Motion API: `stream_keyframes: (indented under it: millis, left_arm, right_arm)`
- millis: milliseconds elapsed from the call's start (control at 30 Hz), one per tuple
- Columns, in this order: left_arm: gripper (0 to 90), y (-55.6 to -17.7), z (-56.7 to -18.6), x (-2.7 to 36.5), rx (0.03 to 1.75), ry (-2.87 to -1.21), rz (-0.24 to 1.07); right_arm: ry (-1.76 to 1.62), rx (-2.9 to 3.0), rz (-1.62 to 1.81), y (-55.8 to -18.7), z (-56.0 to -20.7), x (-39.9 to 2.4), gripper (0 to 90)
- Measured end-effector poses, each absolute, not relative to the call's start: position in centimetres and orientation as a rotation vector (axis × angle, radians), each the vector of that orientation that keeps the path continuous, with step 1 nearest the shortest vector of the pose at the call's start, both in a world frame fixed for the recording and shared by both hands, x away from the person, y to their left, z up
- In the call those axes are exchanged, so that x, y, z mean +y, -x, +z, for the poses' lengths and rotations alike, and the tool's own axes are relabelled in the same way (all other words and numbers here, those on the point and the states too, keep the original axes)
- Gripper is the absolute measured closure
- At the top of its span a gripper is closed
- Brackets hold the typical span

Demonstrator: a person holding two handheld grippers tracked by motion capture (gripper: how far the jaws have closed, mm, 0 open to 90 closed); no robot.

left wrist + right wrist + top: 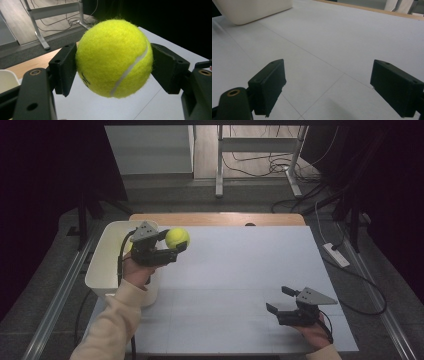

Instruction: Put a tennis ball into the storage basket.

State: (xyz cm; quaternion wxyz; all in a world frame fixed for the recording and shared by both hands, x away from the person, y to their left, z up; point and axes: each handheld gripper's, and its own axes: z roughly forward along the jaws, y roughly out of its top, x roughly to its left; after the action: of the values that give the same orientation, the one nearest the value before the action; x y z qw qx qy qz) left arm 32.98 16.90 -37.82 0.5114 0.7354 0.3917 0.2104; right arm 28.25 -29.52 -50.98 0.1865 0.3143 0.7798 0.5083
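A yellow tennis ball (177, 238) hangs in the air just right of the white bin (107, 262), held by my left gripper (172, 242). In the left gripper view the ball (113, 58) sits squeezed between the two black pads (63, 68), with its white seam facing the camera. My right gripper (280, 301) rests low over the white table near the front right, jaws wide apart. In the right gripper view my right gripper (327, 90) has only bare table between its pads.
The white bin (252, 10) stands at the table's left edge. A wooden strip (215, 218) runs along the table's far side. Beyond it are a metal frame (260, 150) and floor cables. A power strip (336, 254) lies on the floor to the right.
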Motion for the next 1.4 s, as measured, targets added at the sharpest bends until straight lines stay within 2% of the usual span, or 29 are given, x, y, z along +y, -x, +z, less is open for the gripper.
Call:
stream_keyframes:
  millis: [1400]
  left_arm:
    - [27.0,-32.9,-38.4,22.2,1.097,-1.709,0.576]
  right_arm:
    - [-0.889,2.192,1.423,-28.2,-51.0,-29.5,13.0]
